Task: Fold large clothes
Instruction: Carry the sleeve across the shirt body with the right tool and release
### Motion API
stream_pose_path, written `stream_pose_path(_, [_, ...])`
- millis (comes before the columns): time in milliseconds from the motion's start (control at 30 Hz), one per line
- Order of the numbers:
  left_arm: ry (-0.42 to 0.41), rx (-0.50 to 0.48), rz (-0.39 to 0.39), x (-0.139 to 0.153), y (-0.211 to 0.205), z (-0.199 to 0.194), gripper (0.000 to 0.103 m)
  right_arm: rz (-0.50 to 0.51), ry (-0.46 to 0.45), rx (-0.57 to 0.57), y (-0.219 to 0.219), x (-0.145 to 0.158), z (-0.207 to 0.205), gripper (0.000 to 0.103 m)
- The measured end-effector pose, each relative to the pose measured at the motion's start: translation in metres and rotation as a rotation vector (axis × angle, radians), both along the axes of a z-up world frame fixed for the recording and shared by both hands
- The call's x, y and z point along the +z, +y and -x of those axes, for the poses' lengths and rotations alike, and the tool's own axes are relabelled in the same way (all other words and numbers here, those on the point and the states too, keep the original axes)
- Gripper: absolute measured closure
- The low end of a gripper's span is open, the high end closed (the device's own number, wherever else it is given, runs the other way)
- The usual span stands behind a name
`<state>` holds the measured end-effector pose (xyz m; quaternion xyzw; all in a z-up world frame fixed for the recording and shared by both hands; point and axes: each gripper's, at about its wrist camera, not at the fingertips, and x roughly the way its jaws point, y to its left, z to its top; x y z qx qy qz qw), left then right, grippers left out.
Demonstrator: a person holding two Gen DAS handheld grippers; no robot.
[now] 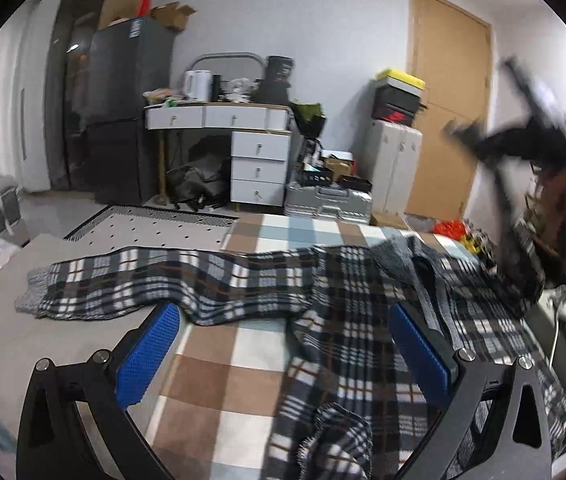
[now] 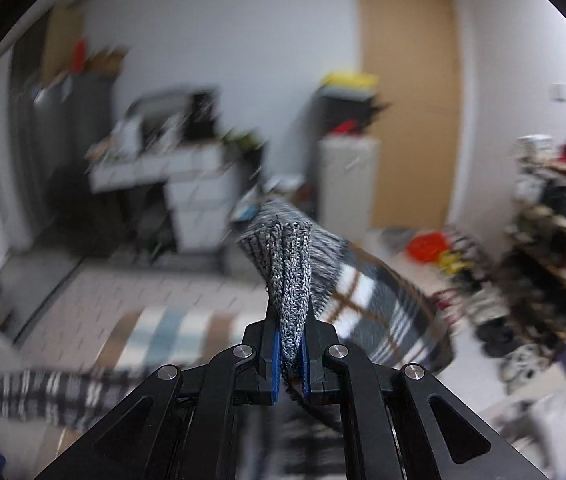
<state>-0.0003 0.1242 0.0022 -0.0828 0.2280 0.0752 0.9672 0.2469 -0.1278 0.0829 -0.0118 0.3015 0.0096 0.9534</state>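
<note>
Item: plaid sweater, large, knit, with grey ribbed cuffs. Location: spread over a checked blanket on the bed, body bunched toward the right, one sleeve laid out flat with its long axis running left across the bed, cuff at the far left end.

Left gripper: jaws wide apart, blue pads bare, nothing between them. It hangs just above the blanket, with the sweater's body and hem directly ahead and below, and the flat sleeve lying crosswise beyond the fingertips.

Right gripper: clamped tight on the other sleeve's ribbed cuff, which stands up out of the closed pads. The plaid sleeve trails away to the right and down (the picture is heavily blurred, so its exact drape is uncertain). In the left view this gripper shows as a dark smear high at the right, well above the bed.

Governing relation: the held sleeve rises from the sweater's right side; the flat sleeve points the opposite way, leftward. Judged next step: carry the raised cuff across the body. The left gripper is the nearer one to the flat sleeve.
</note>
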Motion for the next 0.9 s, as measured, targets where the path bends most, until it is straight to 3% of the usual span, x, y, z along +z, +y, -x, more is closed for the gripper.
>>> stream_pose_path(133, [-0.011, 0.040, 0.045, 0.002, 0.015, -0.002, 0.001, 0.067, 0.160, 0.120, 0.083, -0.088, -0.032, 0.096])
stream_pose_path(267, [-0.004, 0.051, 0.081, -0.002, 0.028, -0.003, 0.001, 0.101, 0.339, 0.160, 0.129, -0.176, -0.046, 0.096])
stream_pose_path(400, [-0.004, 0.045, 0.114, -0.003, 0.036, -0.004, 0.001, 0.091, 0.426, 0.173, 0.141, -0.220, -0.036, 0.094])
stream_pose_path(467, [-0.004, 0.041, 0.110, -0.004, 0.035, -0.004, 0.001, 0.069, 0.447, 0.180, 0.139, -0.228, -0.035, 0.090])
stream_pose_path(500, [-0.005, 0.038, 0.109, -0.003, 0.035, -0.003, 0.001, 0.036, 0.460, 0.203, 0.134, -0.229, -0.035, 0.081])
stream_pose_path(533, [-0.008, 0.036, 0.108, -0.003, 0.034, -0.003, 0.001, -0.026, 0.495, 0.254, 0.129, -0.229, -0.034, 0.062])
stream_pose_path(600, [-0.020, 0.034, 0.114, -0.002, 0.034, 0.000, 0.001, -0.096, 0.523, 0.320, 0.123, -0.222, -0.033, 0.033])
stream_pose_path(767, [-0.032, 0.043, 0.105, -0.002, 0.032, 0.000, 0.001, -0.225, 0.467, 0.485, 0.085, -0.179, -0.004, 0.019])
stream_pose_path(833, [-0.022, 0.050, 0.090, -0.004, 0.030, -0.002, 0.001, -0.227, 0.428, 0.444, 0.054, -0.164, 0.000, 0.010])
stream_pose_path(900, [-0.011, 0.061, 0.081, -0.006, 0.030, -0.005, 0.001, -0.210, 0.415, 0.330, 0.013, -0.162, -0.009, 0.006])
